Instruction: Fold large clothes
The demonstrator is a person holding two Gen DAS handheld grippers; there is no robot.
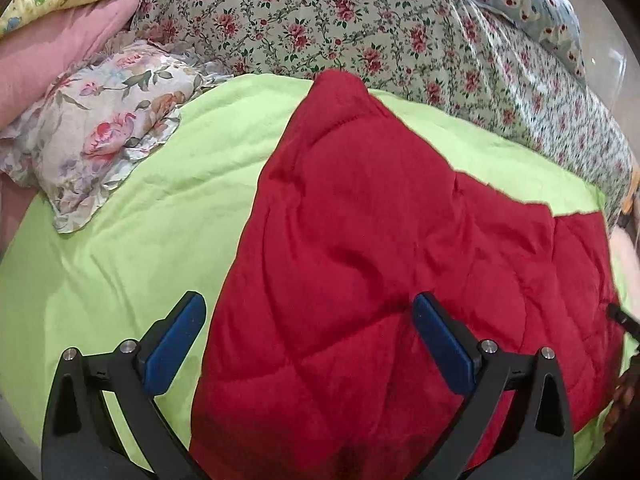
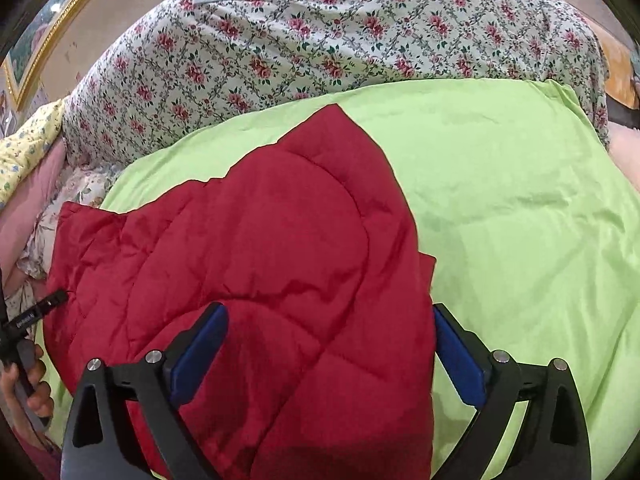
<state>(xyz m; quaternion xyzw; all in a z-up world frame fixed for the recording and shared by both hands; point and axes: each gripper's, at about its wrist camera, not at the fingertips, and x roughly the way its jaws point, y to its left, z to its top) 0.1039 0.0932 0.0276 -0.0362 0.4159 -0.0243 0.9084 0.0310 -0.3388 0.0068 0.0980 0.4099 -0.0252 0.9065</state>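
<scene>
A red quilted garment (image 1: pixel 360 240) lies spread on a lime green sheet (image 1: pixel 140 220). It also shows in the right wrist view (image 2: pixel 260 260), on the same green sheet (image 2: pixel 520 220). My left gripper (image 1: pixel 310 312) is open and empty, hovering over the garment's left edge. My right gripper (image 2: pixel 330 320) is open and empty, hovering over the garment's right edge. In the right wrist view, the person's hand on the other gripper's handle (image 2: pixel 28 360) shows at the left.
A floral bedspread (image 1: pixel 360 20) lies bunched behind the green sheet. A flowered pillow (image 1: pixel 100 128) and pink fabric (image 1: pixel 52 52) sit at the left. A blue patterned pillow (image 1: pixel 532 4) lies at the back right. A gold-framed picture (image 2: pixel 44 36) stands at the far left.
</scene>
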